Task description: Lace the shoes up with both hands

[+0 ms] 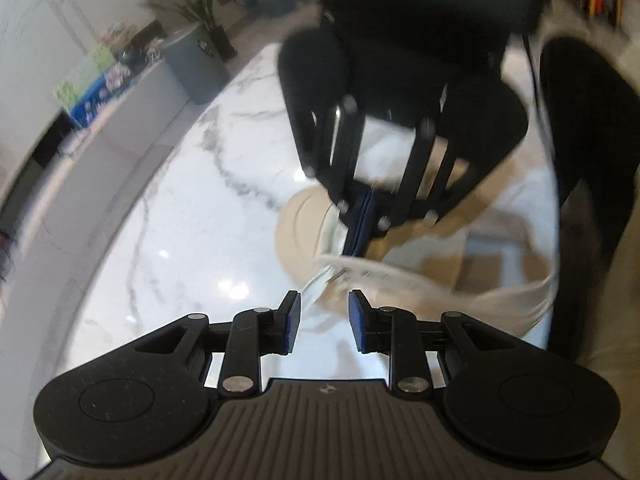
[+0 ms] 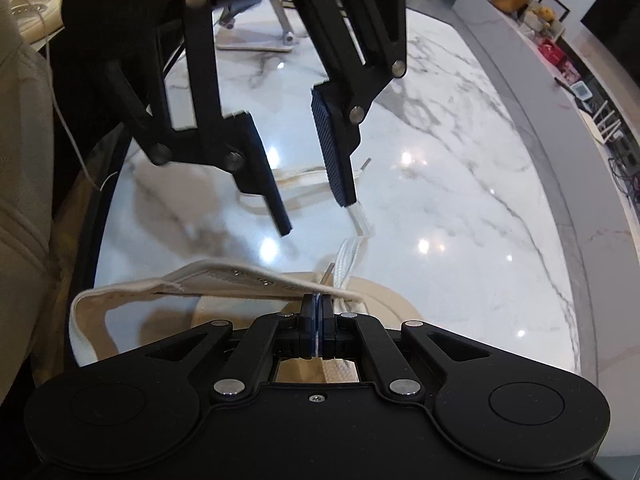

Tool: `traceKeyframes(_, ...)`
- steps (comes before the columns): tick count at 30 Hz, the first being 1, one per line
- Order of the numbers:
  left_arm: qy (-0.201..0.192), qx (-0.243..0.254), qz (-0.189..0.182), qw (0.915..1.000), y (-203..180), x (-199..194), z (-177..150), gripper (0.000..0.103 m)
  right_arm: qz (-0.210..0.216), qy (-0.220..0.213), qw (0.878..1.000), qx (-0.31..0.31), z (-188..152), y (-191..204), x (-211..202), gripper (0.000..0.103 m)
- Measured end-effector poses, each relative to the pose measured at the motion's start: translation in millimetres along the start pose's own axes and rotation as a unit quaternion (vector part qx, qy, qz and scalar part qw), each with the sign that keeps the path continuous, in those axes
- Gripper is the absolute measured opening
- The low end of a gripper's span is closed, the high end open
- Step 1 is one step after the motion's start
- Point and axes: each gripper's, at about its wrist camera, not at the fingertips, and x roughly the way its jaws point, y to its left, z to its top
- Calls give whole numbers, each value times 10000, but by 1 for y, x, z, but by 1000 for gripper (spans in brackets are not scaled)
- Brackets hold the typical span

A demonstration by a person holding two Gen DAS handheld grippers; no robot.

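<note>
Marble table (image 2: 460,200), cream shoe (image 2: 224,280)

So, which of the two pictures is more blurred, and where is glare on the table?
Left wrist view: motion blur smears the shoe, the lace and the right gripper. Right wrist view: sharper; bright lamp reflections dot the marble table. Both bend straight edges, fisheye style.

Left claw (image 1: 324,320) and right claw (image 2: 317,322): matte black linkages, silver pivot screws, blue ribbed pads (image 1: 294,322), round side discs.
</note>
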Motion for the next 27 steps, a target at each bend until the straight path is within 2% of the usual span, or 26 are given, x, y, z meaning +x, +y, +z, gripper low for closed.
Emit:
traceKeyframes(2, -36, 476, 119, 9988, -10, 12, 5, 25, -8, 6, 10000, 29, 0, -1, 0, 0)
traceKeyframes(5, -70, 876, 90, 9961, -17, 27, 11, 24, -28, 27, 10000, 44, 1, 2, -1, 0)
traceKeyframes(14, 23, 1478, -89, 9890, -18, 50, 17, 15, -39, 23, 9999, 123, 4, 2, -1, 0)
traceKeyframes(19, 105, 1529, -70, 9882, -18, 62, 21, 13, -58, -9, 9998, 210, 3, 0, -1, 0)
traceKeyframes(21, 130, 1488, -99, 9887, -19, 64, 22, 6, -72, -35, 9996, 258, 2, 1, -1, 0)
traceKeyframes(27, 186, 1201, -20, 9926, -12, 73, 29, 2, -104, -90, 9992, 378, -3, 5, -5, 0)
